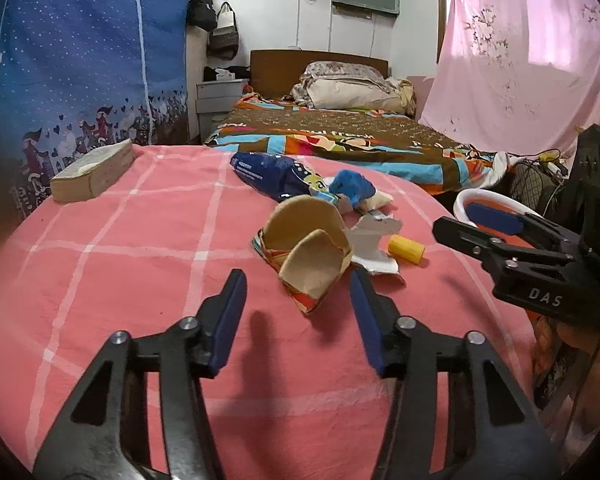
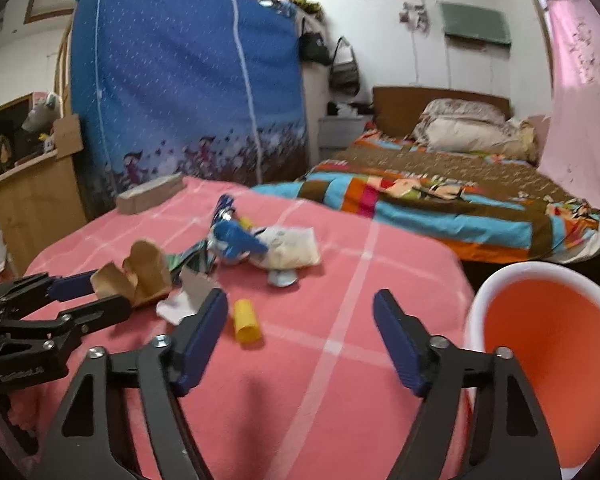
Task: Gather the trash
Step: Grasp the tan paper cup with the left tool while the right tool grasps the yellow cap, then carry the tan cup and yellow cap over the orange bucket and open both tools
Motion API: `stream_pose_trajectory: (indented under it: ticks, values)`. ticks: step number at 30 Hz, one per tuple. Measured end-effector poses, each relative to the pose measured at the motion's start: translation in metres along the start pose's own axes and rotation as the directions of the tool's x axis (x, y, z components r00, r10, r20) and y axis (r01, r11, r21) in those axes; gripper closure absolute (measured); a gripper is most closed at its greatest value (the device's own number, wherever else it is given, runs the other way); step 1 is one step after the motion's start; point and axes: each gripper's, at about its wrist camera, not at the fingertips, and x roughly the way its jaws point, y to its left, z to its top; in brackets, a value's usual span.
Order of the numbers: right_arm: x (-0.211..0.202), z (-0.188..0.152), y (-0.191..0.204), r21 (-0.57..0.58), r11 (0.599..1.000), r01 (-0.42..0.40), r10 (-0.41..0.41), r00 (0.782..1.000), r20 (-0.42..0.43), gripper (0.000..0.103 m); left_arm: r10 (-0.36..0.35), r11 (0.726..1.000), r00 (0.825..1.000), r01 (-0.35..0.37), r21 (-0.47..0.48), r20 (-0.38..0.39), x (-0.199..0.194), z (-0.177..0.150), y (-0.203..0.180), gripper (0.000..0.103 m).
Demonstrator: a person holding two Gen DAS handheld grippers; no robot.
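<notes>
Ahead of me stands a blue fabric wardrobe (image 2: pixel 180 92) beside white walls. A bed (image 1: pixel 340 136) with a wooden headboard (image 1: pixel 276 68) lies beyond; daylight glows through a pink curtain (image 1: pixel 520 60).

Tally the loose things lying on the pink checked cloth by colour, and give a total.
Tan: 2, the torn carton and the paper block
Blue: 2, the snack bag and the crumpled wrapper
White: 2, the pouch and the paper scrap
Yellow: 1, the small cylinder
Total: 7

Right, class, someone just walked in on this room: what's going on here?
A person with two handheld grippers is clearing litter off a pink checked cloth. The left gripper, open, is closing in on a flattened paper carton. The right gripper, open and empty, hovers near a yellow tube, beside an orange bin.
</notes>
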Motion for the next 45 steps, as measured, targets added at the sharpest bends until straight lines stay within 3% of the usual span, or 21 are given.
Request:
stream_pose_trajectory:
  ticks: [3, 14, 21, 27, 33, 38, 45]
  values:
    - [0.004, -0.002, 0.004, -0.014, 1.000, -0.025, 0.025, 0.999, -0.026, 0.053, -0.004, 1.000, 1.000, 0.004, -0.002, -0.012, 0.002, -0.001, 0.001, 0.055]
    - [0.019, -0.003, 0.020, -0.077, 0.992, -0.099, 0.091, 0.990, -0.104, 0.072, -0.017, 1.000, 0.999, 0.018, 0.011, -0.033, 0.005, -0.002, -0.003, 0.079]
    - [0.026, -0.004, 0.023, -0.084, 0.989, -0.124, 0.111, 0.983, -0.144, 0.089, -0.023, 1.000, 0.999, 0.024, 0.014, -0.035, 0.005, -0.003, -0.004, 0.093]
    - [0.024, -0.004, 0.026, -0.106, 0.987, -0.124, 0.109, 0.984, -0.143, 0.089, -0.014, 1.000, 1.000, 0.014, 0.006, -0.002, 0.001, -0.002, -0.004, 0.098]
    - [0.012, -0.004, 0.026, -0.106, 0.989, -0.106, 0.098, 0.992, -0.073, 0.089, -0.011, 1.000, 0.998, 0.011, 0.013, 0.059, -0.009, 0.003, -0.008, 0.098]
    - [-0.005, 0.000, 0.017, -0.065, 0.995, -0.081, 0.084, 0.996, 0.036, 0.089, -0.013, 0.999, 0.992, 0.008, 0.041, 0.126, -0.017, 0.012, -0.018, 0.099]
    - [-0.039, 0.008, 0.002, -0.020, 1.000, -0.011, 0.015, 0.971, 0.239, 0.089, -0.055, 0.990, 0.963, 0.018, 0.139, 0.264, -0.034, 0.031, -0.047, 0.099]
